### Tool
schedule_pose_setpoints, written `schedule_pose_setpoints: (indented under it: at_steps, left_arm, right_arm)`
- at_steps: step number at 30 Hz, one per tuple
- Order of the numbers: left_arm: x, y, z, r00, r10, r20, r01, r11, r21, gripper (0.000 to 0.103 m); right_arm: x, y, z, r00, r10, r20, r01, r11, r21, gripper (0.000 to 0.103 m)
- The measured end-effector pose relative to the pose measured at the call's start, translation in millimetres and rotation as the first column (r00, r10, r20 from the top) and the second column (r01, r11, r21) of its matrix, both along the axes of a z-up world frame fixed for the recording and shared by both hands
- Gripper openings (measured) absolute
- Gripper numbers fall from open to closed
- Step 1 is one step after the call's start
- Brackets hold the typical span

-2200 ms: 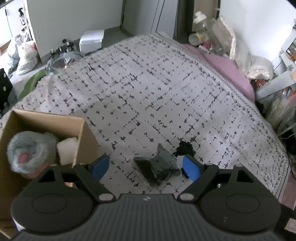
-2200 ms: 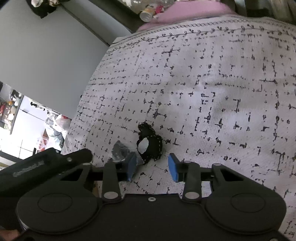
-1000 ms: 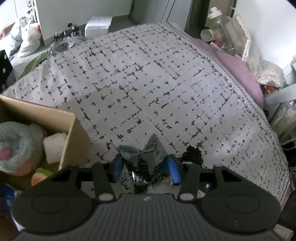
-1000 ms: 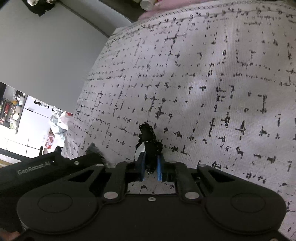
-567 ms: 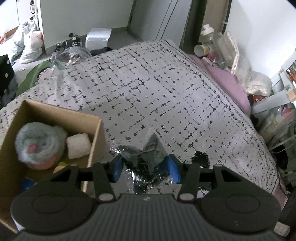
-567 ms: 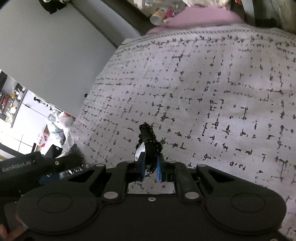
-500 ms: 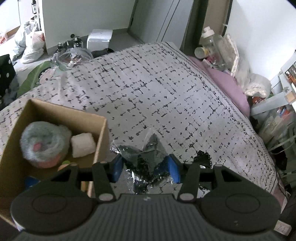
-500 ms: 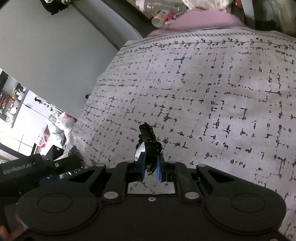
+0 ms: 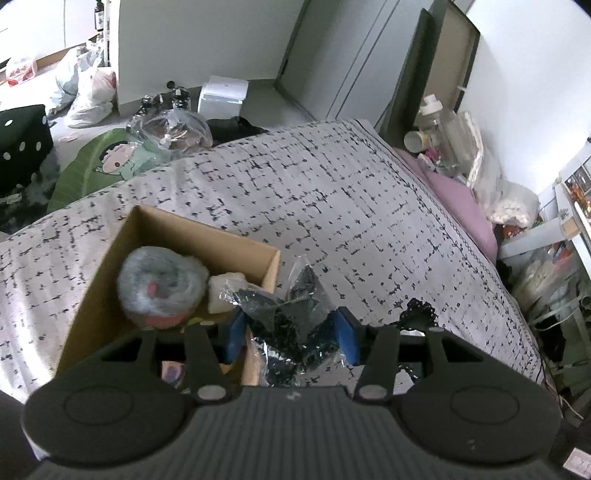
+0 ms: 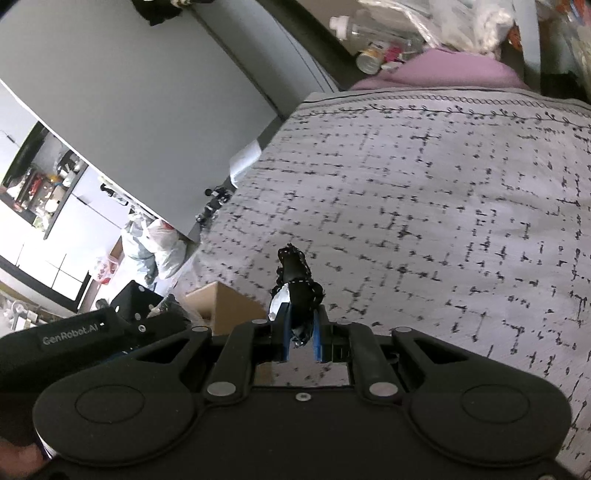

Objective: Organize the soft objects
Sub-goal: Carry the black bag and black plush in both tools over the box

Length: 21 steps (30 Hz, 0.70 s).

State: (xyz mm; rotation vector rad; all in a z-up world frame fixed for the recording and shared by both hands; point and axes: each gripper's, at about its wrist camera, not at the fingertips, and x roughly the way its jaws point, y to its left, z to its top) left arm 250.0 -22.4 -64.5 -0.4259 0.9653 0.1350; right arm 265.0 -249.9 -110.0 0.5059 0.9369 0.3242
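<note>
My left gripper point(image 9: 291, 332) is shut on a clear plastic bag of dark fabric point(image 9: 291, 314) and holds it in the air beside the right wall of an open cardboard box point(image 9: 122, 254). The box holds a grey fluffy toy with a pink spot point(image 9: 160, 284) and a white soft block point(image 9: 225, 290). My right gripper point(image 10: 300, 332) is shut on a small black lace-edged cloth piece point(image 10: 295, 284), lifted above the bed. That black piece also shows in the left wrist view point(image 9: 417, 312). A corner of the box shows in the right wrist view point(image 10: 221, 306).
The box sits on a bed with a white, black-flecked cover point(image 9: 332, 206). A pink pillow point(image 9: 458, 199) lies at the bed's far right edge. Bags and clutter point(image 9: 88, 92) lie on the floor to the left. Bottles point(image 10: 354, 26) stand past the bed's head.
Both grippers closed on their items and lifted them off the bed. My left gripper has moved left with the bag towards the box. My right gripper followed to the left.
</note>
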Motion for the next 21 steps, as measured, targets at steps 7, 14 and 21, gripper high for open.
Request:
schedule_pose_setpoints:
  at_steps: [7, 14, 21]
  left_arm:
    - [-17, 29, 3, 0.999, 0.051, 0.003, -0.051, 0.999, -0.005, 0.051]
    - [-30, 61, 1, 0.995, 0.105, -0.003, -0.105, 0.995, -0.004, 0.051]
    - [-38, 84, -5, 0.990, 0.136, -0.021, -0.137, 0.991, -0.008, 0.051]
  right_arm:
    - [-7, 26, 14, 0.999, 0.033, 0.023, -0.033, 0.999, -0.005, 0.012]
    - [-12, 52, 20, 0.997, 0.068, 0.028, -0.068, 0.998, -0.013, 0.012]
    - [-15, 76, 23, 0.995, 0.100, 0.028, -0.100, 0.995, -0.027, 0.012]
